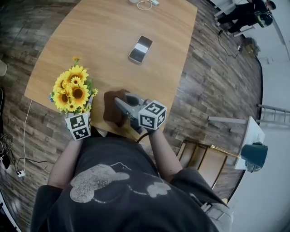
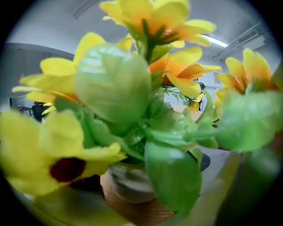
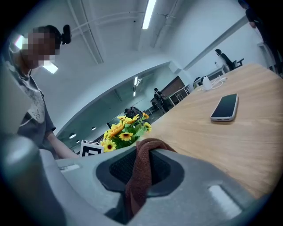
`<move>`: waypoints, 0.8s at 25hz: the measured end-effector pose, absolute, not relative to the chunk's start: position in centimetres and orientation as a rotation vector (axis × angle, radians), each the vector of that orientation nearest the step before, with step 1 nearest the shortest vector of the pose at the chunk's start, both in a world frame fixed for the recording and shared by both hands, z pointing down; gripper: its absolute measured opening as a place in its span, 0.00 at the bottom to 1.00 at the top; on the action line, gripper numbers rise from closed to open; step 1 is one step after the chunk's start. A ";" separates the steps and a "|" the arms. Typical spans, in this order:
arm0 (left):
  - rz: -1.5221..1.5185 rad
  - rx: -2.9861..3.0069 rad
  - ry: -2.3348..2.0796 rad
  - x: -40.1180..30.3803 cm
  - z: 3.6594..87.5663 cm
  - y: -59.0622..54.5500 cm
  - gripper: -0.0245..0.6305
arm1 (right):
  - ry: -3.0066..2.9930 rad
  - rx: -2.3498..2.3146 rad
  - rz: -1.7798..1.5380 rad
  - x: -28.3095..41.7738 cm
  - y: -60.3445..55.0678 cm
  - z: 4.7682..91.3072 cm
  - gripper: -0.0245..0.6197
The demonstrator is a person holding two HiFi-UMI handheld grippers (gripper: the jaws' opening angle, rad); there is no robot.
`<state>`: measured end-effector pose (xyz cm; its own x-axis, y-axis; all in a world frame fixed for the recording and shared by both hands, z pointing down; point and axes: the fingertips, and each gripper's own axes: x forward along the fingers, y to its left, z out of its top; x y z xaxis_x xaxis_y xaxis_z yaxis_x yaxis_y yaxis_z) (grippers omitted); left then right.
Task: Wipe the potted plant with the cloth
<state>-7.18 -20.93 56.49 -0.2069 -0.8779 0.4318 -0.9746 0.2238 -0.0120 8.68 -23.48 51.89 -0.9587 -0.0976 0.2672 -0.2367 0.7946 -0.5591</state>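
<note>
The potted plant (image 1: 72, 90), yellow sunflowers with green leaves, stands at the near left edge of the wooden table (image 1: 113, 27). My left gripper (image 1: 80, 118) reaches in under the blooms, so its jaws are hidden in the head view. In the left gripper view, leaves and flowers (image 2: 132, 88) fill the frame. The brown ribbed pot (image 2: 132, 201) sits low between blurred jaws that stand wide and clear of it. My right gripper (image 1: 118, 105) is shut on a brown cloth (image 1: 111, 112), just right of the plant. In the right gripper view, the cloth (image 3: 140, 172) hangs pinched in the grey jaws.
A phone (image 1: 141, 49) lies screen-up mid-table, and a white cable (image 1: 145, 4) lies at the far edge. A wooden chair (image 1: 199, 158) and a small white table with a dark jug (image 1: 253, 154) stand to the right. People (image 1: 247, 11) are far off.
</note>
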 end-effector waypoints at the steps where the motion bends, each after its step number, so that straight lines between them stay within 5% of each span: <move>1: 0.409 1.747 -2.157 -7.3 56.4 -20.9 0.88 | -2.762 0.263 0.905 8.4 -23.5 51.8 0.11; 20: 0.558 2.423 -1.543 -6.5 57.1 -20.2 0.87 | -2.701 0.550 0.952 1.6 -28.5 53.0 0.11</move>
<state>-6.54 -20.22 57.08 0.3782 -0.8226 0.4246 -0.9041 -0.4269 -0.0217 1.60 -28.46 53.00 -0.9044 -0.2721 0.3288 -0.4181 0.7191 -0.5550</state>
